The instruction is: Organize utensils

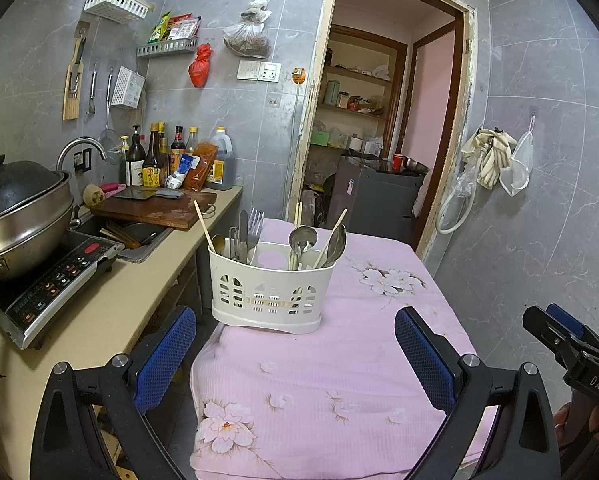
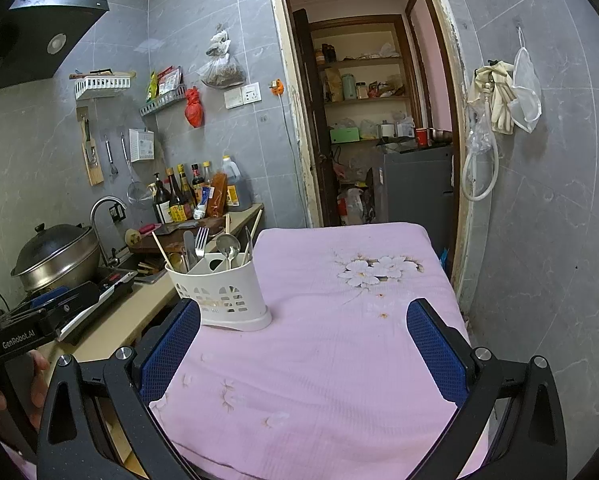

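Grey-tiled kitchen, pink flowered tablecloth (image 1: pixel 339 380): forks, spoons and chopsticks stand sorted in a white caddy (image 1: pixel 271 292) at its left edge, the left gripper (image 1: pixel 295 360) and right gripper (image 2: pixel 303 352) both spread wide and empty, the tidying seemingly complete or awaiting reshuffling.

Each gripper is built from matte black, finely speckled arms with triangular cut-outs, joined by round silver screws. The left gripper (image 1: pixel 295 354) and right gripper (image 2: pixel 303 350) are both fitted with blue mesh-textured pads (image 1: pixel 164 354). White lettering, "DAS" and "GenRobot.AI", is printed on the black handle bodies.
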Demonstrator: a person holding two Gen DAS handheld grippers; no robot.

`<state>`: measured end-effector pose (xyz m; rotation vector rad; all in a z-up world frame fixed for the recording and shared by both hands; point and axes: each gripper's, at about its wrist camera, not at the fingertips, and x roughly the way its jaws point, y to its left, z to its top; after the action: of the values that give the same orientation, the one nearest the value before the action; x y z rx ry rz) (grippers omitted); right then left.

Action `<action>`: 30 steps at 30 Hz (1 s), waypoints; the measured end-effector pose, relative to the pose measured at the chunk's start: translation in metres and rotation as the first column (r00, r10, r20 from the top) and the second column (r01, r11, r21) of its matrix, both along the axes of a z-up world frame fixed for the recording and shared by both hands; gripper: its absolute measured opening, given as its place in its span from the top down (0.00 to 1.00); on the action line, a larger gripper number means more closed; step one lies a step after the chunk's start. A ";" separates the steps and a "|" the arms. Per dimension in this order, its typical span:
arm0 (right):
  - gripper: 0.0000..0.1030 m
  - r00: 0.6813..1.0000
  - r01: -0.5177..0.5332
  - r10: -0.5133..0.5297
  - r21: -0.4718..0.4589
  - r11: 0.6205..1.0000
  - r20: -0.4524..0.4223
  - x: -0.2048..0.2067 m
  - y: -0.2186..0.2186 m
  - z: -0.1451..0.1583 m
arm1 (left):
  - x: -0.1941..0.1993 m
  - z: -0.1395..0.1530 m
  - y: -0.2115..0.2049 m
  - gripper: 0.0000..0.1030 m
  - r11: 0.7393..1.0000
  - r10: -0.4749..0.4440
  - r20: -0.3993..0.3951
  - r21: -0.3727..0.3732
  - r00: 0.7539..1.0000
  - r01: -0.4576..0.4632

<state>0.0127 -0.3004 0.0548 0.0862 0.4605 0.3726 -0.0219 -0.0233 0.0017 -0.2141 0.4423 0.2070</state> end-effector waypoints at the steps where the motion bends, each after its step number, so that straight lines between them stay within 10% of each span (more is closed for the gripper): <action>1: 0.01 1.000 0.000 0.000 -0.001 1.000 -0.001 0.000 0.000 0.000 | 0.000 0.000 0.000 0.03 1.000 0.000 0.000 0.000 1.000 0.000; 30: 0.01 1.000 -0.003 0.003 -0.001 1.000 -0.003 0.000 0.001 0.001 | -0.001 0.000 -0.001 0.03 1.000 0.001 0.000 0.002 1.000 -0.001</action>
<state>0.0125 -0.2998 0.0556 0.0848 0.4637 0.3757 -0.0225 -0.0248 0.0016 -0.2120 0.4418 0.2086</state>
